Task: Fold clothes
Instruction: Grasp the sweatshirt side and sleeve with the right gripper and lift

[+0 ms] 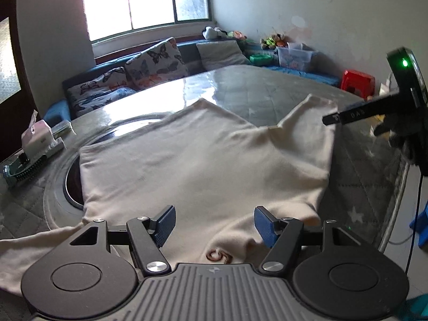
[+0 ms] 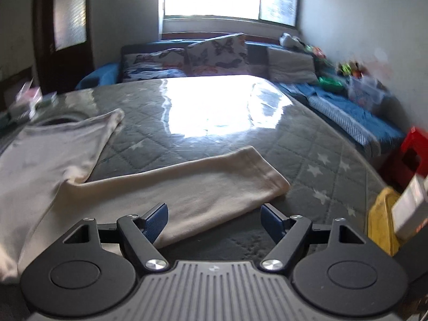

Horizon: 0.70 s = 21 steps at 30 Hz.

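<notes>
the cream top (image 1: 203,160) lies spread flat on the table (image 1: 281,91), and i take it as my landmark: its body is right under and ahead of my left gripper (image 1: 215,223), and one long sleeve (image 2: 203,179) reaches out from it across the table, ending just ahead of my right gripper (image 2: 214,220). both my grippers hang over it with jaws standing well apart and nothing between the pads, so neither has hold of cloth. i judge the top to be light, soft and limp: it will sag and drag rather than keep a shape, and a thin pinch could slip off a single layer. i'd take the sleeve near its cuff (image 2: 270,171) with the right gripper, and a hem or shoulder edge with the left, catching a seam where the cloth is thicker. a small brown mark (image 1: 218,256) sits on the fabric nearest my left gripper. the table under the top is covered by a grey quilted cloth with stars under a glossy clear sheet, which looks slick, so the top may slide when pulled. beyond the top are butterfly cushions (image 1: 157,61) under a bright window (image 1: 144,0); to its far right is a red stool (image 1: 357,81), to its left a tissue box (image 1: 37,136).
</notes>
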{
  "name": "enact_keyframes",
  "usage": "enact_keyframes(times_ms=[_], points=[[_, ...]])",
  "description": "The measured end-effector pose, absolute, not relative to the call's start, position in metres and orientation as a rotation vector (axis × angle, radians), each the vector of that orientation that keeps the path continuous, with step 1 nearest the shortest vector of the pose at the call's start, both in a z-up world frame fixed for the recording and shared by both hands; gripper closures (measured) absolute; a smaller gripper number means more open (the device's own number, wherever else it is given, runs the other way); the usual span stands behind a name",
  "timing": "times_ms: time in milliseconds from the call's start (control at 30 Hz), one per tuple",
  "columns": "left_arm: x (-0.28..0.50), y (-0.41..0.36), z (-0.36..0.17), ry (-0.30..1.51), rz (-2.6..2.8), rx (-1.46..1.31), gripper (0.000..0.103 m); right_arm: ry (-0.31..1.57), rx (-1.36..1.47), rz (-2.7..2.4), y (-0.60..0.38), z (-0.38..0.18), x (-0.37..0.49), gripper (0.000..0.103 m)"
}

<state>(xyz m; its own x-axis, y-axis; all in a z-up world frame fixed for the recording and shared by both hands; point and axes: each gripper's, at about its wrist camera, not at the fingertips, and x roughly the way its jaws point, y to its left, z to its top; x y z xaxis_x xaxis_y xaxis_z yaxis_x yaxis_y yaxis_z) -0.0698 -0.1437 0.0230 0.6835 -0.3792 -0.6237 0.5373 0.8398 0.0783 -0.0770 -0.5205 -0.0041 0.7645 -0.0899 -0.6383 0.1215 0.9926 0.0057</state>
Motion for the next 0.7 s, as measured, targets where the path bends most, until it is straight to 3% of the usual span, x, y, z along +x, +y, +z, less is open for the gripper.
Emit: enact_keyframes(times_ms=[67, 233, 533, 633, 700], points=[[-0.067, -0.147, 0.021, 0.644, -0.515, 0.273, 0.035, 0.699, 0.065, -0.129, -0.526, -0.006, -0.078, 0.031], [-0.065, -0.161, 0.023, 0.634, -0.540, 0.289, 0.034, 0.680, 0.083, -0.183, -0.541, -0.001, -0.074, 0.033], [-0.057, -0.187, 0.025, 0.625, -0.558, 0.287, 0.033, 0.695, 0.138, -0.272, -0.567, -0.010, -0.043, 0.050], [-0.054, -0.193, 0.022, 0.633, -0.560, 0.289, 0.033, 0.680, 0.144, -0.276, -0.566, -0.011, -0.040, 0.064], [-0.053, -0.196, 0.021, 0.637, -0.562, 0.292, 0.033, 0.673, 0.146, -0.272, -0.565, -0.012, -0.040, 0.082]])
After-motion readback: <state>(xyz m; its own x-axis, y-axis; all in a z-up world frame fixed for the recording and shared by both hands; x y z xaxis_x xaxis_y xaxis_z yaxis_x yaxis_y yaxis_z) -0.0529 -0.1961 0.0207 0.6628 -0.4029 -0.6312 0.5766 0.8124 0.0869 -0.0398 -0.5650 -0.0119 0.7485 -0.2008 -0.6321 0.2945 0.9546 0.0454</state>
